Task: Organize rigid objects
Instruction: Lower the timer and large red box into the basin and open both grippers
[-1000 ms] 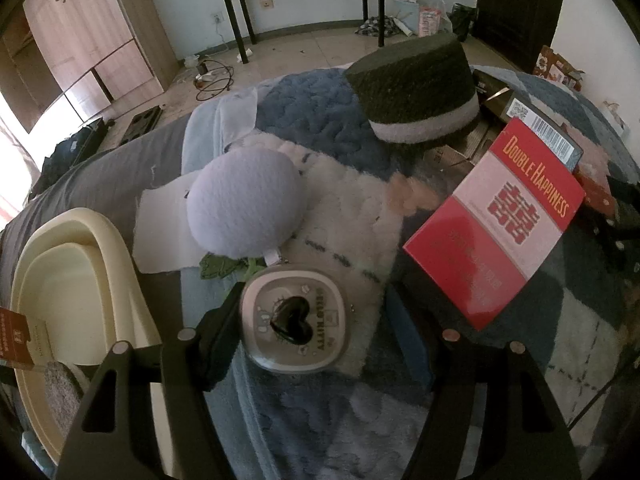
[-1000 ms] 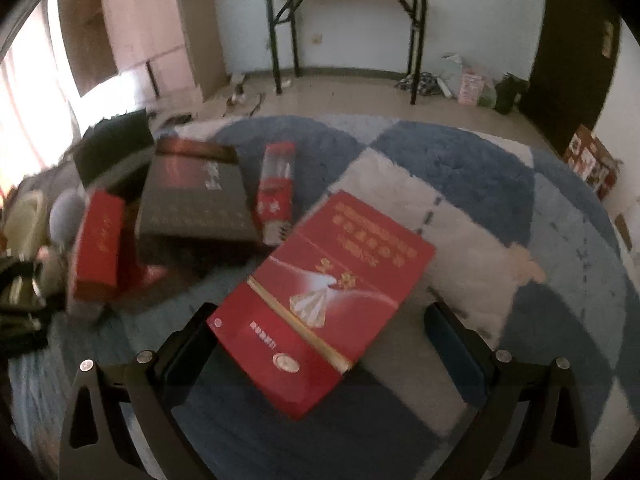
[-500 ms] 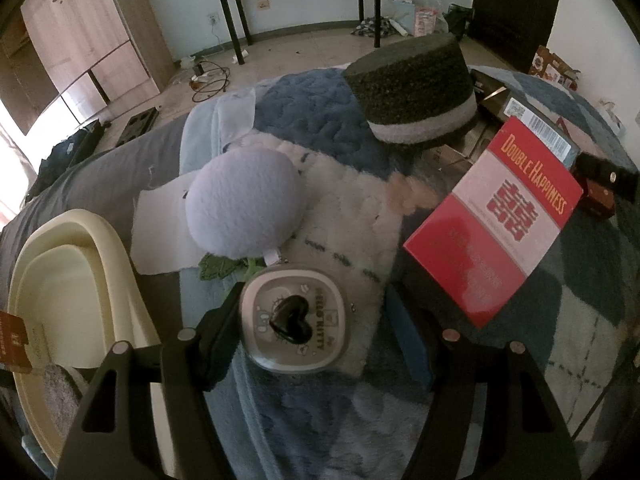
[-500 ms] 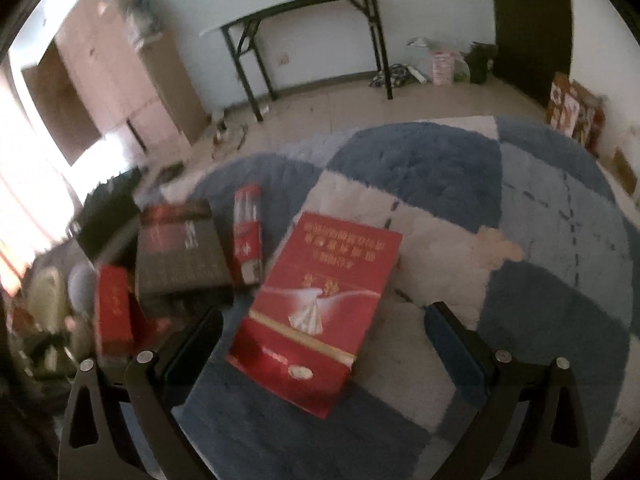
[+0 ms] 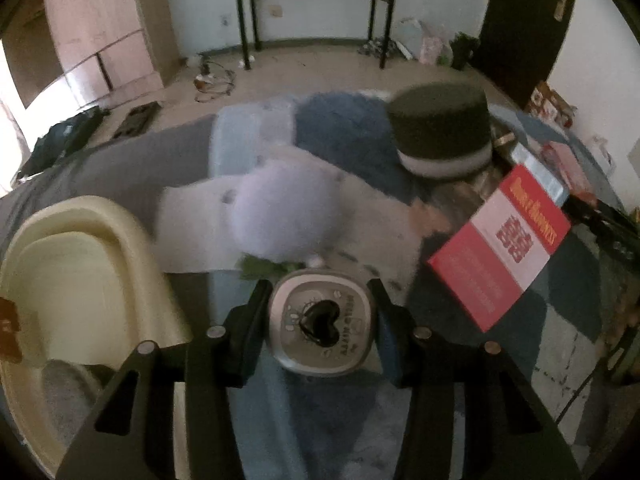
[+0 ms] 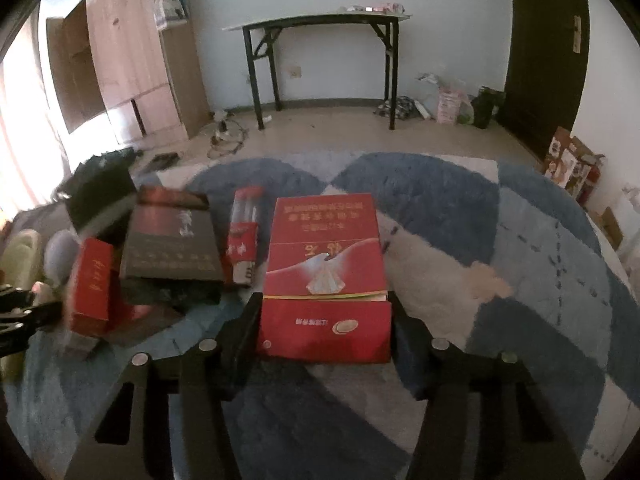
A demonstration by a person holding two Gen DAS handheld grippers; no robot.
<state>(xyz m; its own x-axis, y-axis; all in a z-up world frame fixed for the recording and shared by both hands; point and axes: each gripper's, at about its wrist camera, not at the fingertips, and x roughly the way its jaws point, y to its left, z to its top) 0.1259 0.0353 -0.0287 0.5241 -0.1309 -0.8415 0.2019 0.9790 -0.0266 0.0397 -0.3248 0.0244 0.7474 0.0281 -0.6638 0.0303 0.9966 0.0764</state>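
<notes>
I am closing my left tool (image 5: 322, 312) on the small square tin (image 5: 323, 326) with the black heart, its fingers touching both sides. A cream basin (image 5: 80, 272) is sitting to its left. I am closing my right tool (image 6: 324, 322) on the big red box (image 6: 325, 280), pinching its near end over the blue-and-white blanket (image 6: 500, 264).

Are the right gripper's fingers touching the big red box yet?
Touching. The right wrist view shows both fingers pressed against the sides of the red box, still closing.
</notes>
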